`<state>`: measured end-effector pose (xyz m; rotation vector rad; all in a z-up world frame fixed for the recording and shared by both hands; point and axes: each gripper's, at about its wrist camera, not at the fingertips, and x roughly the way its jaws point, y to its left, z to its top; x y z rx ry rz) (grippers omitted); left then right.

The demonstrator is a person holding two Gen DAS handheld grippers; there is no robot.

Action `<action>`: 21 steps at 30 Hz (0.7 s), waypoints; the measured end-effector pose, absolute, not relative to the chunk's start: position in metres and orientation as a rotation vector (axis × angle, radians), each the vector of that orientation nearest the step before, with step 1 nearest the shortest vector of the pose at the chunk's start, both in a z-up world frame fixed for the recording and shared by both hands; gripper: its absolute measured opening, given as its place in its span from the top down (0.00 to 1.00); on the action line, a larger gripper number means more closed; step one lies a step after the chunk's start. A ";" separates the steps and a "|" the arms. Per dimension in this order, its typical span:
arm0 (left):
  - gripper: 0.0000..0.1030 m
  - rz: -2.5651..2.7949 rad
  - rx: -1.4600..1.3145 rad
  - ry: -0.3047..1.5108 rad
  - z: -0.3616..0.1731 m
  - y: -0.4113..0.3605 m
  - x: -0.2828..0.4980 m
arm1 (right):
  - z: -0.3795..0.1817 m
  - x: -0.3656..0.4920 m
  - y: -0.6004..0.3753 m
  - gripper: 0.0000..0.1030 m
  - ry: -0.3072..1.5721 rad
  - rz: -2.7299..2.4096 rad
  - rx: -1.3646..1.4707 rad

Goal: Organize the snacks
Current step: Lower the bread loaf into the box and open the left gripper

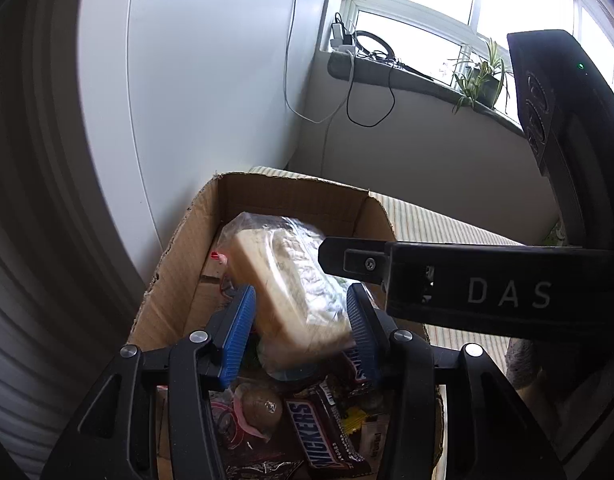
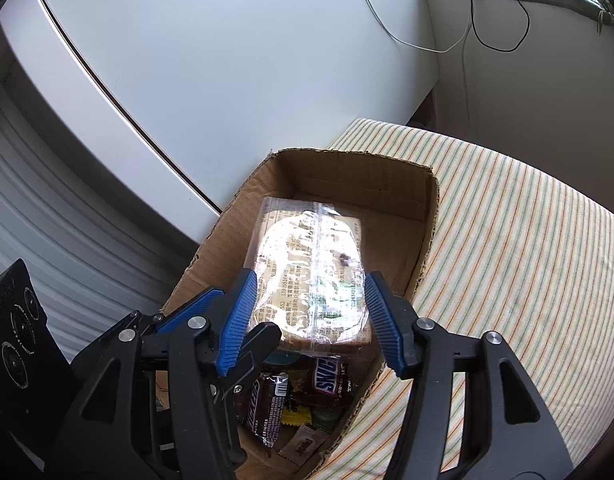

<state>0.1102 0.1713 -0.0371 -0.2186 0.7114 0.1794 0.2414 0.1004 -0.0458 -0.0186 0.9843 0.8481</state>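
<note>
Black gripper frames fill the bottom of both wrist views, blue ribbed pads pointing forward into the cardboard box point(image 2: 423, 216), which sits on a striped cloth point(image 2: 507, 240) beside a white cabinet front. Inside the box lies the biggest snack, a clear-wrapped bread package point(image 2: 311, 272), its far end near the back wall and its near end propped on a heap of Snickers bars point(image 1: 315, 436) and smaller sweets.

Both grippers are spread wide. The right gripper point(image 2: 311, 312) straddles the package's near half with a visible gap on each side, so its pads hold nothing. The left gripper point(image 1: 299, 328) brackets the same package; its pads seem close to the wrapper, but whether they touch I cannot tell. They do not look clamped.

My reading is that the step in hand is settling the bread package at the back of the box, or just releasing it. Next would be backing both grippers up and out without snagging the loose wrapper, minding the other tool, which crosses the left view close by, then dealing with the small bars.
</note>
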 end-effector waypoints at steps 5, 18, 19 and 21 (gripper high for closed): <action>0.56 0.177 -0.220 0.706 -0.034 0.169 0.106 | -0.038 0.234 0.096 0.38 0.955 0.839 -0.053; 0.37 0.190 -0.230 0.687 -0.022 0.167 0.079 | -0.026 0.213 0.076 0.19 0.894 0.810 -0.067; 0.34 0.191 -0.230 0.688 -0.022 0.167 0.077 | -0.026 0.212 0.076 0.18 0.889 0.807 -0.071; 0.33 0.192 -0.230 0.687 -0.020 0.166 0.075 | -0.026 0.208 0.075 0.18 0.883 0.805 -0.083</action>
